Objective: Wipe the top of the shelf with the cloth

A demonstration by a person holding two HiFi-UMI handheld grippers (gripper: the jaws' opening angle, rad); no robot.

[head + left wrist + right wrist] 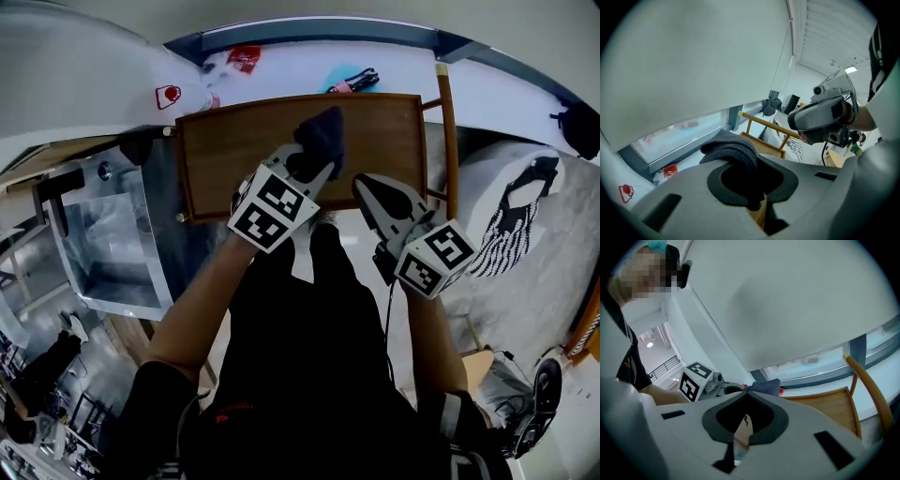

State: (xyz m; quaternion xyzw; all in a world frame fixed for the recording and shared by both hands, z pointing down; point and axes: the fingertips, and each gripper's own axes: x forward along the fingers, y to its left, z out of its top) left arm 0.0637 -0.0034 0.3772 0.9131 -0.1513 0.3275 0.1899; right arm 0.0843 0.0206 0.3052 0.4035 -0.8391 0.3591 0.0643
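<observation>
The wooden shelf [225, 150] stands against the white window ledge [300, 70], and its brown top has a low raised rim all around. Over the far middle part of this top is the dark cloth [321, 131]. The left gripper [314, 167] is clenched on it, and in the left gripper view most of the cloth is bunched above the jaws, with only a small fold between them. I cannot tell if the cloth already presses on the wood. The right gripper [370, 192] is closed and holds nothing, and it hangs over the near right part of the top, just beside the left one. In my judgement the wiping is at its beginning. The hold on the cloth looks small, so a drag over the wood could pull it out of the jaws. The rim could also catch the cloth at the end of a stroke. A stroke that goes too far could push the red packet [246, 58] on the ledge. The two grippers are close together, so a sideways stroke to the right could knock them together.
</observation>
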